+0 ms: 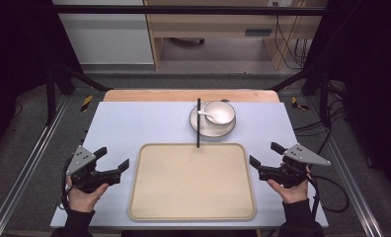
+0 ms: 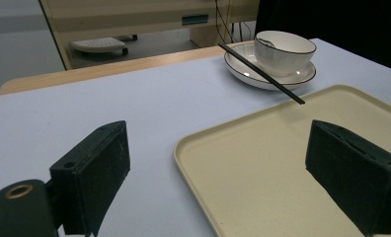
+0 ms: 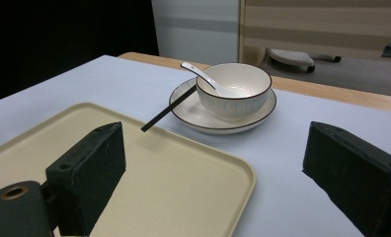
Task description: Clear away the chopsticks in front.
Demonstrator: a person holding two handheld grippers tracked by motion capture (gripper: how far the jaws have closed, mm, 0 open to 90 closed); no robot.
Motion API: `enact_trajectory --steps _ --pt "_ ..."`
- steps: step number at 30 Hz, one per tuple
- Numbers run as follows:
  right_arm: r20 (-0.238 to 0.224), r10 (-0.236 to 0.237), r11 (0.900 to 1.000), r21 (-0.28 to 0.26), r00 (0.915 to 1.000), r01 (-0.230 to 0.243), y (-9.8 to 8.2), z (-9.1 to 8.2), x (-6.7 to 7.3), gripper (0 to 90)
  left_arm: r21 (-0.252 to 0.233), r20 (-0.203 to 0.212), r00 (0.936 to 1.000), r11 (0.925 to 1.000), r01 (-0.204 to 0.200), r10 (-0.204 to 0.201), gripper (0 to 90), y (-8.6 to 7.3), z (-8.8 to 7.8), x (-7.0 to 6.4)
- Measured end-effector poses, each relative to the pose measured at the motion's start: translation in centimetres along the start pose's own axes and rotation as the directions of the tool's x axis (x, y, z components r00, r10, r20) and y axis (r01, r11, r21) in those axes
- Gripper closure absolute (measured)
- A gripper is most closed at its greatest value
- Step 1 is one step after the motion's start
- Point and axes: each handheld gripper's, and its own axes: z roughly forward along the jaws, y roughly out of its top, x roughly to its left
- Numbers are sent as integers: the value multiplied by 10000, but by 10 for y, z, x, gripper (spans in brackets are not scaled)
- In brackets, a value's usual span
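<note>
Ribbed bowl, smooth rounded tray

both grippers' jaws gape beside the tray.

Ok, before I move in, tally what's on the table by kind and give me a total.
Trays: 1, the beige tray, nothing on it
Plates: 1, the plate
Bowls: 1, the bowl on the plate
Spoons: 1, the spoon in the bowl
Chopsticks: 1 black stick visible, reaching from the plate over the tray's rim
Total: 5
</note>
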Motion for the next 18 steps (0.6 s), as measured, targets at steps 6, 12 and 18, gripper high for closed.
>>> enact_trajectory --steps 6,12,18 --pt "41 59 10000 -66 10000 -58 -1 -1 0 93 -24 -61 10000 10000 -46 46 96 1 1 -3" --pt "69 -90 10000 45 9999 89 -1 0 1 93 38 -68 9998 9998 -180 180 99 3 6 -9" --pt "10 -114 9999 59 9999 114 0 1 5 93 69 4 9998 9998 -210 210 103 9 16 -17"
